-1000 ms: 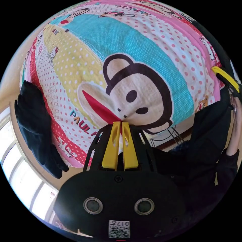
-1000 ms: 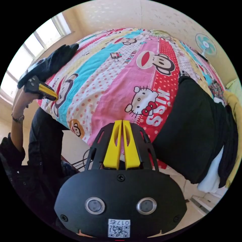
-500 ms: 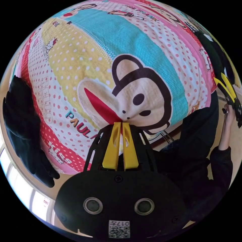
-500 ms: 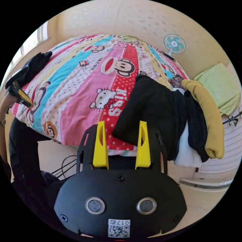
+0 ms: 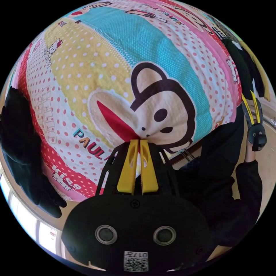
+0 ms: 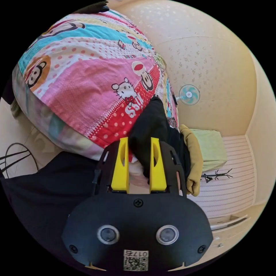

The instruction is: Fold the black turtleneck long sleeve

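A black garment (image 6: 149,126) lies on the cartoon bedsheet (image 6: 86,86) and hangs over the bed's edge. My right gripper (image 6: 139,141) is open, its yellow jaws standing on either side of that hanging edge without pressing it. The same right gripper (image 5: 253,110) appears at the far right of the left gripper view, below the dark pile (image 5: 244,69). My left gripper (image 5: 137,142) is shut, tips against the bedsheet (image 5: 120,57) at the monkey print. Another black garment (image 5: 20,143) drapes over the bed's left edge.
Beside the black garment lie a mustard garment (image 6: 192,155) and a folded green cloth (image 6: 211,143). A fan (image 6: 189,95) stands by the wall. Cables (image 6: 14,155) lie on the floor. The person's dark clothing (image 5: 224,178) stands between the grippers.
My right gripper went from shut to open, then swung in and rolled until its jaws straddle the black garment's hanging edge. The left gripper stayed shut on the monkey print.
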`<state>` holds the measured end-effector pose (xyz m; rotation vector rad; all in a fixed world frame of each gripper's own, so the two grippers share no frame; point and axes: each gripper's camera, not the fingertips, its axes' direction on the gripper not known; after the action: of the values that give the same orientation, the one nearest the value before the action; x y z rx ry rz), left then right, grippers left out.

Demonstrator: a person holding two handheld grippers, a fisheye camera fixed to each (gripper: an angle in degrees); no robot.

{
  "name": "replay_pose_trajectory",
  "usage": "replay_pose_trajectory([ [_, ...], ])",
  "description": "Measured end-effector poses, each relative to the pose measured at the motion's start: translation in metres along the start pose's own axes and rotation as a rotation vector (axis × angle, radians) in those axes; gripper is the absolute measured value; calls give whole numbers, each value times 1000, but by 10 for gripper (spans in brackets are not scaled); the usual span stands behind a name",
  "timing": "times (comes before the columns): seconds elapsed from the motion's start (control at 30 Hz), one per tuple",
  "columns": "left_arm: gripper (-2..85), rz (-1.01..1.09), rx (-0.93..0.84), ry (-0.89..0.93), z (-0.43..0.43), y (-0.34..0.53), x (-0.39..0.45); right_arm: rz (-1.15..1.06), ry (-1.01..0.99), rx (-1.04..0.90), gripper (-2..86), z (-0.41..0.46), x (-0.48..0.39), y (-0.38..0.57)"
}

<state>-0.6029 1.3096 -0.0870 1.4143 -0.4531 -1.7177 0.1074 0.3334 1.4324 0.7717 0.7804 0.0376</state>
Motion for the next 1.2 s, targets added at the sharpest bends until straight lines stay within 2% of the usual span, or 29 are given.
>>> replay_pose_trajectory([
  [0.13,-6,-1,2,7,-8,0,-7,116,7,-70,60,19,6,3],
  [0.2,-6,-10,14,13,-12,3,-12,236,-86,35,48,-1,32,12],
  [0.3,-6,-17,24,17,-18,5,-16,404,-106,120,41,-36,87,24],
  [0.47,-7,-18,1,11,-27,3,-20,460,-86,260,37,-100,175,48],
  [0.63,-6,-18,-29,-14,-35,-1,-19,466,-142,280,35,-123,250,66],
  [0.73,-7,-18,-54,-38,-40,-5,-16,502,-40,236,35,-112,301,72],
  [0.8,-7,-14,-80,-72,-43,-8,-11,541,140,223,35,-103,349,75],
  [0.9,-7,-3,-106,-128,-47,-12,-2,578,301,270,37,-92,404,75],
  [1.03,-8,-17,-102,-154,-51,-10,2,424,336,351,36,-66,417,73],
  [1.13,-8,-43,-77,-133,-56,-4,-1,284,326,282,36,-15,374,74],
  [1.2,-8,-52,-59,-108,-60,0,-6,242,231,209,35,28,322,87],
])
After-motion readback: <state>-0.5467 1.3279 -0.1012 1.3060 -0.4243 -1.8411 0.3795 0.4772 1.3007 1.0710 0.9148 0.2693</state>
